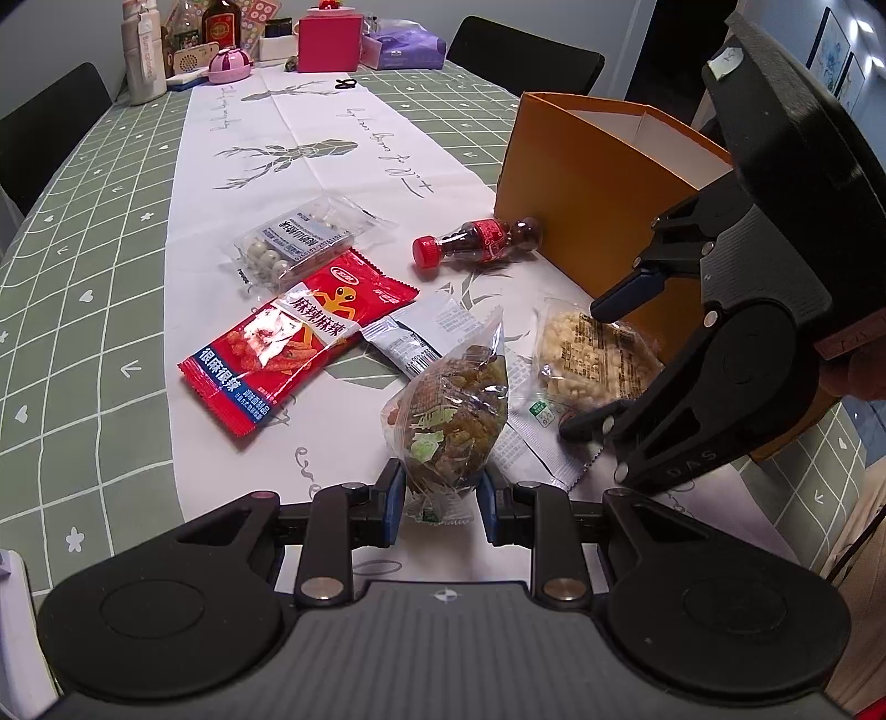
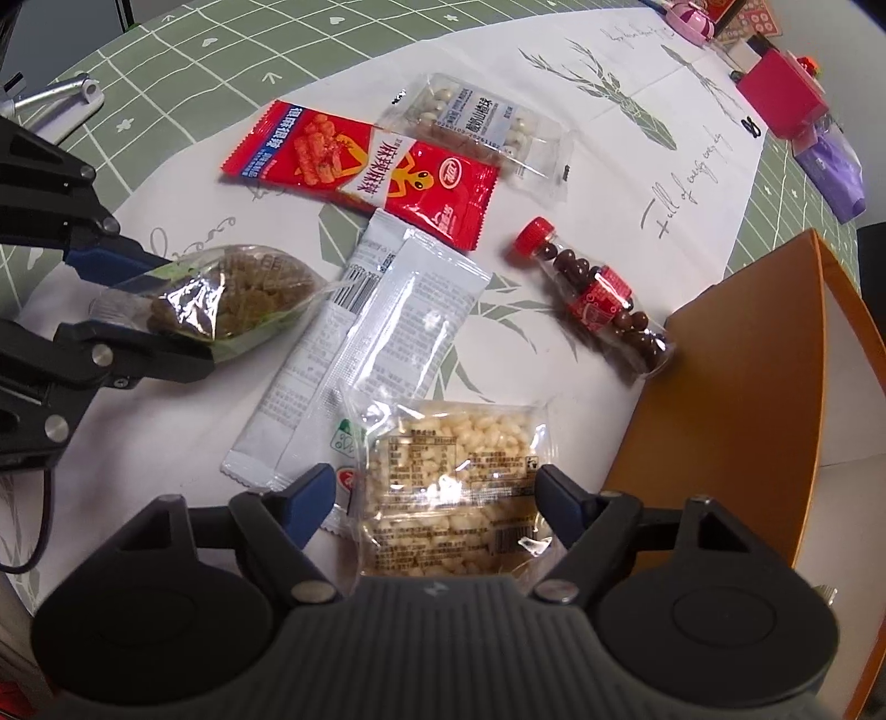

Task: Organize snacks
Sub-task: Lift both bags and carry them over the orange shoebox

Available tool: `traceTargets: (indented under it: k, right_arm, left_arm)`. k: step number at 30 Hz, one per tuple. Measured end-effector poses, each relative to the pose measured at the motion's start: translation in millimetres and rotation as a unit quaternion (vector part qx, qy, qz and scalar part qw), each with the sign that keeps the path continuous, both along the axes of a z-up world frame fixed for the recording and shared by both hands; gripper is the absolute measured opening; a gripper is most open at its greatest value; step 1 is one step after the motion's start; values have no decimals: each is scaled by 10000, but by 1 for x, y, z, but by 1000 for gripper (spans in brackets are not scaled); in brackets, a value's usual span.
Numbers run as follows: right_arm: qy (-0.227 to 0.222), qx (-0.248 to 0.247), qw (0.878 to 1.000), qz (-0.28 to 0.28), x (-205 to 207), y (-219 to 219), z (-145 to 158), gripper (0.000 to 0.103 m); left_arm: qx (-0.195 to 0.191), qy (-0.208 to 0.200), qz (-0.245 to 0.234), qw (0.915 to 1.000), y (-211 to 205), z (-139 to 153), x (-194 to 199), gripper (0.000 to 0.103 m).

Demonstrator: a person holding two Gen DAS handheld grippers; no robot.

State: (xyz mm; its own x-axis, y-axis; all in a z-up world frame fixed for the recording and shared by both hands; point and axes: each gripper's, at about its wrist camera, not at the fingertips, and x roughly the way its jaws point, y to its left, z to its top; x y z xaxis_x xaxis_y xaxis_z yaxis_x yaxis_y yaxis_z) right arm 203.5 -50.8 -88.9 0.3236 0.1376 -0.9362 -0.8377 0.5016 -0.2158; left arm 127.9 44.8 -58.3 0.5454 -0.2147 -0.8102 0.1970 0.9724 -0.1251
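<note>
Raisin bag point(image 1: 451, 410) upright at centre; puffed-rice pack point(image 2: 451, 487) flat at 3 o'clock; red packet point(image 1: 299, 338) at 10; orange box point(image 1: 603, 188) open at 1

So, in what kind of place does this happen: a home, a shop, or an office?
Most likely a home dining room: a long table with a green checked tablecloth, black chairs around it, and household clutter such as bottles and a pink box at its far end.

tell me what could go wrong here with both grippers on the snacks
1. The right gripper straddles the puffed rice pack with open jaws; one finger sits over the white sachets beneath, so closing might pinch both.
2. The left gripper is shut on the raisin bag near its bottom seam; the crinkly film could slip.
3. The candy bottle lies loose beside the orange box and may roll if bumped.
</note>
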Motion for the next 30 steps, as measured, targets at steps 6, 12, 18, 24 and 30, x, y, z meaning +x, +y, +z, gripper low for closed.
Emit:
traceTargets:
  k: [6, 12, 18, 24, 30]
  right_arm:
    - [-201, -33, 9997, 152, -12, -1, 13, 42]
    - [-567, 45, 9982, 207, -22, -3, 40, 20]
    - [-803, 283, 9962, 162, -27, -10, 66, 20]
    - [-937, 591, 9936, 203, -38, -19, 90, 19]
    - [-1188, 875, 9887, 259, -47, -29, 115, 19]
  left_arm:
    - [-9, 20, 25, 10000, 0, 0, 0, 31]
    - [58, 17, 26, 10000, -3, 4, 0, 31]
    - [137, -77, 103, 9998, -8, 16, -1, 30]
    - [184, -242, 194, 9993, -13, 37, 0, 30]
    - [249, -497, 192, 9983, -23, 64, 3, 30]
